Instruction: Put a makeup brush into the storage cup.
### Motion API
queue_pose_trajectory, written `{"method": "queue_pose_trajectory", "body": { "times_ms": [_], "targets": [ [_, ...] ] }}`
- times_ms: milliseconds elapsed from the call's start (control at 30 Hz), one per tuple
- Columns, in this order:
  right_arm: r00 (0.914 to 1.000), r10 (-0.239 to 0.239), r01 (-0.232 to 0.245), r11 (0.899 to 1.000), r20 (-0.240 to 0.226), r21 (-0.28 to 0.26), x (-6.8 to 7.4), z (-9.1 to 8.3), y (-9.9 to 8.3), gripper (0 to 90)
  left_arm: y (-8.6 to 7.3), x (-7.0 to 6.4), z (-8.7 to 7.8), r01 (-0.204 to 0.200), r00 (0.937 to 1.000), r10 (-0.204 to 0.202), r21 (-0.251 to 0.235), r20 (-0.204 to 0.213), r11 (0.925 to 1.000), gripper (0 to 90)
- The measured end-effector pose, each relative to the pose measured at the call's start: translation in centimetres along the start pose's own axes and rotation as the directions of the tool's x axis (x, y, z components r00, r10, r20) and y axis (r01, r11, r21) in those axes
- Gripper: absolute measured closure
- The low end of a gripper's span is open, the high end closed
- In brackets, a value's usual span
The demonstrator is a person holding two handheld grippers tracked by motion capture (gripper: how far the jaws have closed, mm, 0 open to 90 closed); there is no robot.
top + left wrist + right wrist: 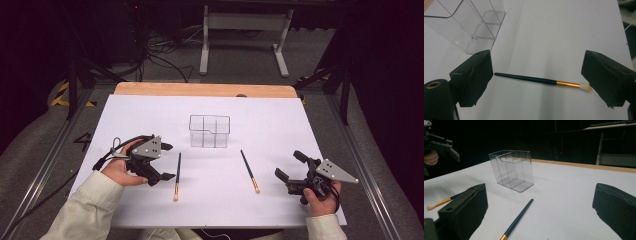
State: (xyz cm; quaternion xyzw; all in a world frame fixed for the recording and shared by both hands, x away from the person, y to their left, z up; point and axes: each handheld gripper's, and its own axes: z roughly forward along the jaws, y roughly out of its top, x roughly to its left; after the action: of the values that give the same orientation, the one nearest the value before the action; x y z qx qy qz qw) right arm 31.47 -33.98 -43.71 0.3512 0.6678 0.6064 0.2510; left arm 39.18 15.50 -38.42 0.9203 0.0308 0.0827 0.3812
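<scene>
Left hand-held gripper (167, 161) and right hand-held gripper (290, 165) rest low, jaws spread wide, each gripped by 1 hand.

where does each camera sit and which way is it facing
High view: above the person's side, looking forward and down at the table; both hands, left tool, right tool.
Left gripper view: on the left tool, facing the left brush.
Right gripper view: on the right tool, facing the right brush.
Shared: clear organizer.
</scene>
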Motion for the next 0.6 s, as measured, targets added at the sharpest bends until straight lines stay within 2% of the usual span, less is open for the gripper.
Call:
{"method": "queue_pose_trajectory", "body": {
  "times_ms": [100,267,400,500,600],
  "targets": [
    [1.0,0.004,-0.004,1.0,0.002,0.003,0.0,-0.2,0.0,0.6,0.1,0.1,0.1,-0.004,1.0,0.004,0.009,0.001,1.0,11.5],
    [0.9998,0.006,-0.006,1.0,0.019,0.001,-0.1,-0.7,-0.2,0.5,0.6,0.3,0.4,-0.022,0.9997,0.023,0.064,-0.01,0.9977,11.4],
    [0.9998,0.007,-0.007,1.0,0.017,0.005,-0.1,-0.7,-0.2,0.5,1.1,0.6,0.5,-0.062,0.9978,0.064,0.133,-0.014,0.9891,11.9],
    [0.9999,0.007,-0.007,1.0,0.013,0.006,0.0,-0.5,-0.1,0.6,1.2,0.7,0.6,-0.06,0.998,0.063,0.162,-0.009,0.9849,12.1],
    [0.9999,0.007,-0.007,1.0,0.008,0.006,-0.1,-0.4,-0.1,0.6,1.4,0.9,0.9,-0.089,0.9956,0.094,0.208,-0.011,0.974,12.1]
  ]
}}
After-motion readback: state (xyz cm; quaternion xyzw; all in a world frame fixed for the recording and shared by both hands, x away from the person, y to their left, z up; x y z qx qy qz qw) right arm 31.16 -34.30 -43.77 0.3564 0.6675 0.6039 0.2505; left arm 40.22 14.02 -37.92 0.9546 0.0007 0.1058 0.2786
